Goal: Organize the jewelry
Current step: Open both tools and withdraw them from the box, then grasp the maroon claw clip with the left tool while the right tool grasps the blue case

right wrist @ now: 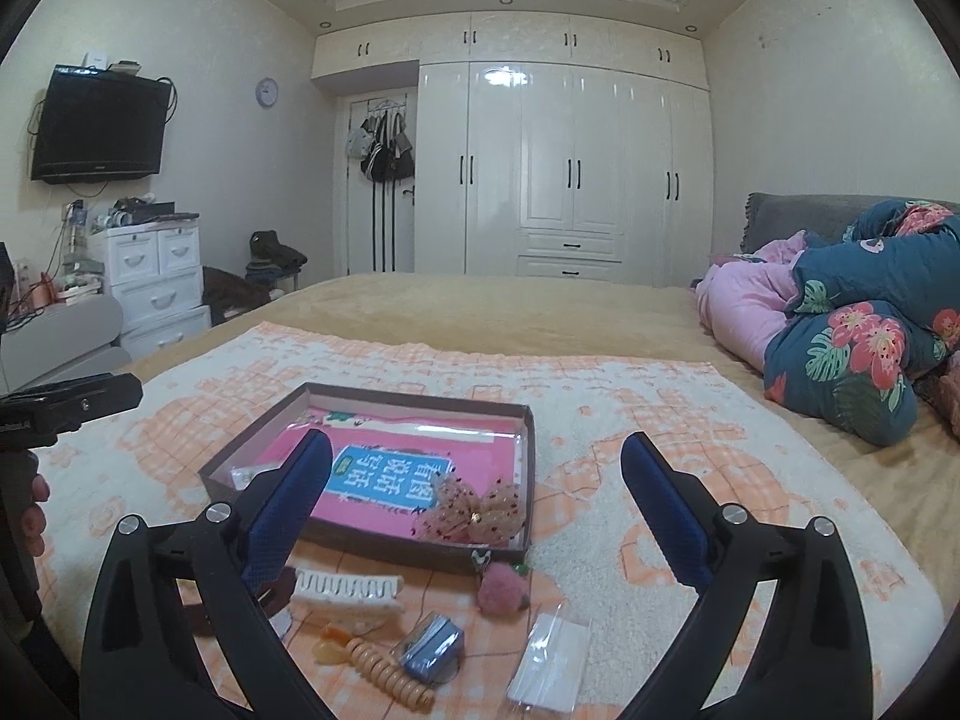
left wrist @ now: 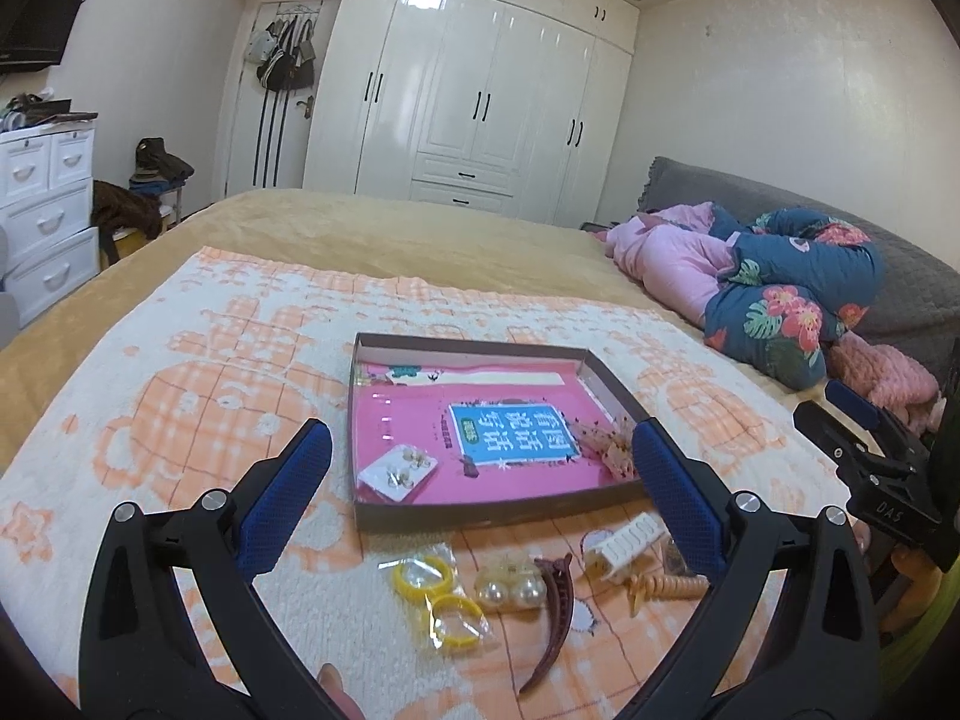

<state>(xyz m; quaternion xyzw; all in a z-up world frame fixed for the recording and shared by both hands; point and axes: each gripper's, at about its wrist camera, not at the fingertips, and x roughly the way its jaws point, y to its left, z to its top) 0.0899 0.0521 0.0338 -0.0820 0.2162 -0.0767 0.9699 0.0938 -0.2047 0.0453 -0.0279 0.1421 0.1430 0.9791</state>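
The pink book (left wrist: 474, 450) in the box (left wrist: 480, 507) bears Chinese writing on a blue label; the right gripper (left wrist: 864, 438) reads "DAS". Both it and the left gripper (left wrist: 480, 456) gape wide, empty. Yellow rings (left wrist: 420, 576), pearl clip (left wrist: 510, 585) and white comb (left wrist: 624, 546) lie on the towel (left wrist: 180, 360) at the box's near edge, below the left gripper.

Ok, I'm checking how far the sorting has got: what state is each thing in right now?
Left gripper: open, empty.
Right gripper: open, empty.
Box: lidless, on the towel.
Mesh bow: inside the box.
Earring card: inside the box.
Yellow bangles: bagged, outside the box.
Pearl clip: outside the box.
Maroon claw clip: outside, lying on its side.
White comb clip: outside the box.
Wardrobe doors: shut.
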